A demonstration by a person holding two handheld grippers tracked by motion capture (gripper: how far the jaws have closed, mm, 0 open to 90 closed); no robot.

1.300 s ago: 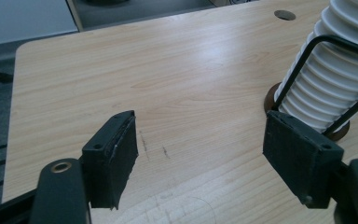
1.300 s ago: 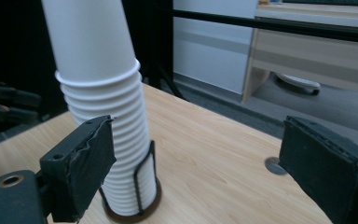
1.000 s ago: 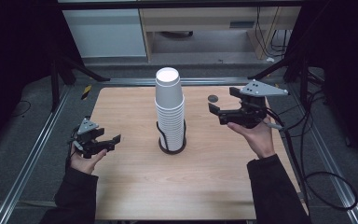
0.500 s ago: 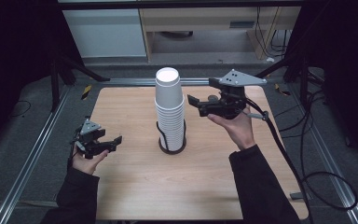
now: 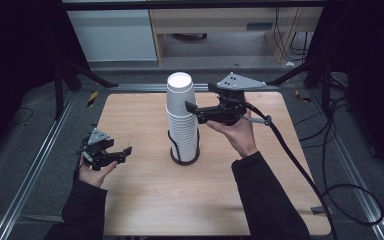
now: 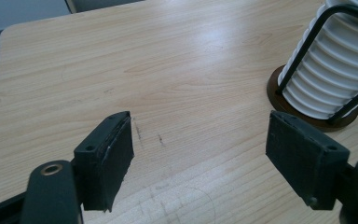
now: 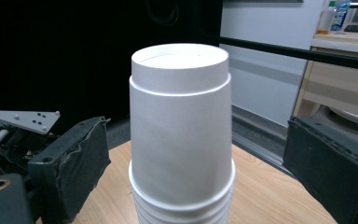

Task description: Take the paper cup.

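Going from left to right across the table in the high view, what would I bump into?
Left tongs → stack of white paper cups in its black wire holder → right tongs, reaching up beside the stack's top.

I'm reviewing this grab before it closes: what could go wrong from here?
The right hand-held gripper, open, brackets the top cup of a tall stack. Squeezing hard may crush its thin wall. The cups nest tightly, so several might lift together. The left hand-held gripper is open and away from the holder, so a sideways pull could tip the stack.
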